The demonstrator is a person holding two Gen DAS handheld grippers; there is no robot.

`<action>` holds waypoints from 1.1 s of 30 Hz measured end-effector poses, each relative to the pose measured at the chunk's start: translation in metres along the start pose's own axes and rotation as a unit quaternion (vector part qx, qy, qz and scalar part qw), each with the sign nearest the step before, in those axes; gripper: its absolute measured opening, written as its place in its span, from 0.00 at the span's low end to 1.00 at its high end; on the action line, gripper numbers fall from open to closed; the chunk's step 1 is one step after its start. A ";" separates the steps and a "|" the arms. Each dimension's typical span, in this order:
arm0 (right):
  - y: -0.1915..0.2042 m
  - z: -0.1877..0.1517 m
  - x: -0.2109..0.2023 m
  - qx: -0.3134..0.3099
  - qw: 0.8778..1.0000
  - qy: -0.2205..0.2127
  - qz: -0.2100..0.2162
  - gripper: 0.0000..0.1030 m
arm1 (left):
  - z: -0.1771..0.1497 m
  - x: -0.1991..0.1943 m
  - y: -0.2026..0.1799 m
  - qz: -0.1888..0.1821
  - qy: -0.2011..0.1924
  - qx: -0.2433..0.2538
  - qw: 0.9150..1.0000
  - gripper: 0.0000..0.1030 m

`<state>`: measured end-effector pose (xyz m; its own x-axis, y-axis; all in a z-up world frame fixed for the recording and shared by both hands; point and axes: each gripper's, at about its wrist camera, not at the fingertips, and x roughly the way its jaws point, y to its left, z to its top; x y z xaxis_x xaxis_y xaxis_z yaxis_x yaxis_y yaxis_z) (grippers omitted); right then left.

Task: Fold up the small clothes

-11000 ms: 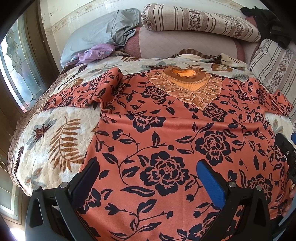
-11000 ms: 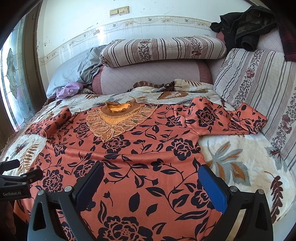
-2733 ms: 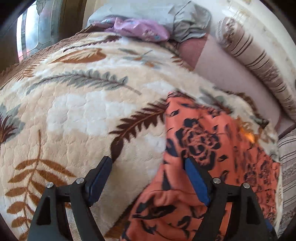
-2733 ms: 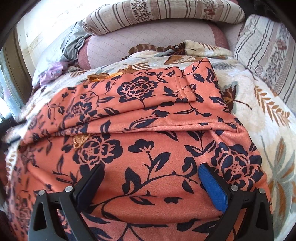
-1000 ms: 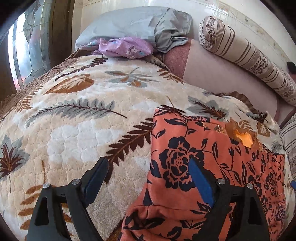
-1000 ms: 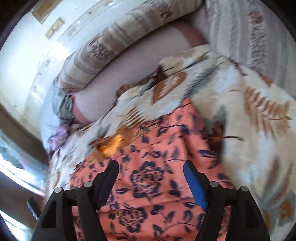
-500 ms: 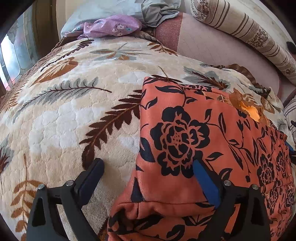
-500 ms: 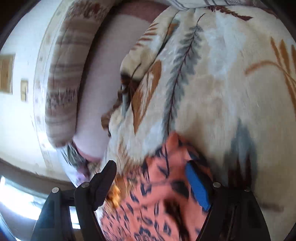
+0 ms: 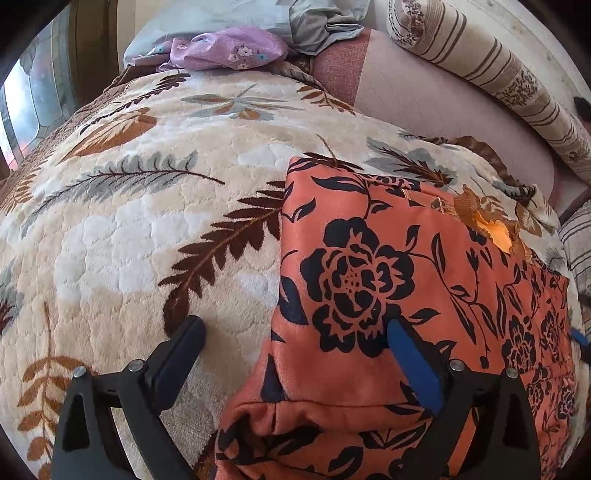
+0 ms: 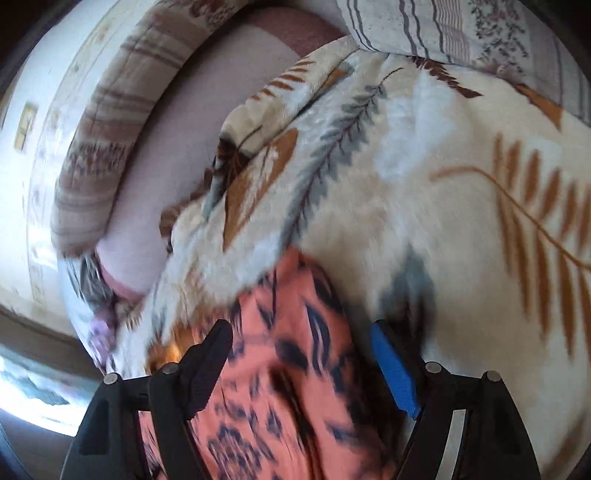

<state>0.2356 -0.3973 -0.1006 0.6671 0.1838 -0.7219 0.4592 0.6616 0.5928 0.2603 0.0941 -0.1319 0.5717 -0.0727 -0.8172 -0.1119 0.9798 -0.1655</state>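
An orange garment with black flowers (image 9: 369, 277) lies folded into a long strip on the cream leaf-pattern blanket (image 9: 147, 221). Its orange collar (image 9: 491, 225) shows at the far end. My left gripper (image 9: 291, 343) is open, low over the garment's left folded edge, one finger over the blanket, the other over the cloth. In the right wrist view the picture is blurred; my right gripper (image 10: 301, 350) is open, straddling the garment's (image 10: 288, 369) far right corner, close to the blanket (image 10: 443, 221).
Striped bolsters (image 9: 498, 70) and a pink cushion (image 9: 424, 99) line the head of the bed. A purple cloth (image 9: 225, 51) and grey pillow (image 9: 229, 18) lie at the far left. A window (image 9: 29, 96) is at the left.
The garment went from spread flat to folded into a strip. In the last second my left gripper has come lower and closer to the left edge; my right gripper has dropped toward the far right corner.
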 end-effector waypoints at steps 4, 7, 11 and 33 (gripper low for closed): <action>-0.005 -0.053 -0.036 -0.047 0.998 0.036 -0.031 0.77 | 0.002 -0.012 0.015 -0.015 -0.009 -0.044 0.999 0.96; -0.023 -0.093 -0.055 -0.069 0.993 0.074 -0.068 0.77 | -0.005 -0.012 0.025 -0.017 0.005 -0.052 0.999 0.96; -0.051 -0.128 -0.088 -0.069 0.993 0.085 -0.035 0.78 | -0.030 -0.020 0.017 0.004 0.004 0.035 0.999 0.96; -0.135 -0.209 -0.157 -0.013 0.981 0.163 0.100 0.78 | -0.178 -0.131 0.058 -0.005 0.046 0.059 0.997 0.96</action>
<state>-0.0537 -0.3640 -0.1416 0.5175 0.5326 -0.6697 0.3195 0.6058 0.7287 0.0347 0.1273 -0.1325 0.4950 -0.0940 -0.8638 -0.0075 0.9936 -0.1124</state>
